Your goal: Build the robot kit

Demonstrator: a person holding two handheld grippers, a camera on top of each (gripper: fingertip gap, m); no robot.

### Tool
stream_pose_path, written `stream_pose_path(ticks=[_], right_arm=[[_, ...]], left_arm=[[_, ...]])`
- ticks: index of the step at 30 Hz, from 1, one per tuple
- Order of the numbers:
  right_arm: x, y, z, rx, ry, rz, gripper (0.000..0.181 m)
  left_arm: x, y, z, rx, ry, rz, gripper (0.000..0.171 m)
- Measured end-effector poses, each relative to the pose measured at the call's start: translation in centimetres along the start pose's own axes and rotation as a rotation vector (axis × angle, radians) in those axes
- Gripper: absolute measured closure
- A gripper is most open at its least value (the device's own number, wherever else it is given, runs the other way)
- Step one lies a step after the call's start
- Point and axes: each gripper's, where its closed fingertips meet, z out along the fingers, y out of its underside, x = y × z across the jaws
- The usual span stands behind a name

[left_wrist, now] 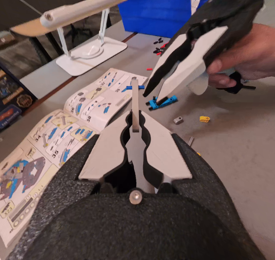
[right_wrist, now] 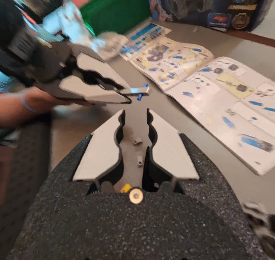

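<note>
My left gripper (left_wrist: 135, 113) is shut on a long flat grey beam (left_wrist: 135, 102) that sticks out forward past its fingertips. A blue pin (left_wrist: 129, 87) runs through the beam's far end. The right wrist view shows the same gripper (right_wrist: 125, 97) at the left with the beam (right_wrist: 138, 90) and blue pin (right_wrist: 141, 95). My right gripper (right_wrist: 135, 110) is open and empty. In the left wrist view the right gripper (left_wrist: 153, 99) hangs just above a light blue piece (left_wrist: 168, 101) with black pins on the table. A hand (left_wrist: 245, 56) holds it.
An open instruction booklet (left_wrist: 83, 118) lies on the grey table (left_wrist: 223, 148), also in the right wrist view (right_wrist: 208, 103). A white lamp (left_wrist: 92, 54), a blue bin (left_wrist: 156, 18), loose black and red pins (left_wrist: 159, 47), a grey connector (left_wrist: 178, 120) and a yellow one (left_wrist: 204, 118) are nearby. My left and right fingertips are right by each other.
</note>
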Motion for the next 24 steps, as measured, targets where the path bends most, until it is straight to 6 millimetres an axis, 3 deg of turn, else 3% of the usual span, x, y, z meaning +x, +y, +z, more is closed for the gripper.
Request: stream_pose_path(ticks=[2, 7, 12, 16, 20, 24], right_arm=[[-1.4, -1.0, -0.6, 0.067, -0.145, 0.084, 0.151], [-1.5, -2.7, -2.0, 0.178, -0.247, 0.214, 0.155], [-0.1, -2.8, -2.5, 0.229, -0.316, 0.428, 0.155], [-1.0, -3.2, -3.1, 0.246, -0.428, 0.470, 0.173], [-0.6, -2.6, -2.9, 0.198, -0.375, 0.447, 0.174], [-1.7, -2.4, -3.2, 0.158, -0.381, 0.337, 0.174]], left_arm=[[0.5, -0.5, 0.0, 0.024, -0.003, 0.051, 0.165], [1.0, -1.5, -0.3, 0.078, -0.017, 0.112, 0.165], [1.3, -1.8, -0.3, 0.096, -0.029, 0.164, 0.165], [2.1, -1.3, 0.2, 0.068, -0.020, 0.187, 0.165], [2.5, -0.7, 0.5, 0.033, 0.045, 0.064, 0.163], [4.6, -2.1, -0.3, 0.085, 0.310, -0.225, 0.127]])
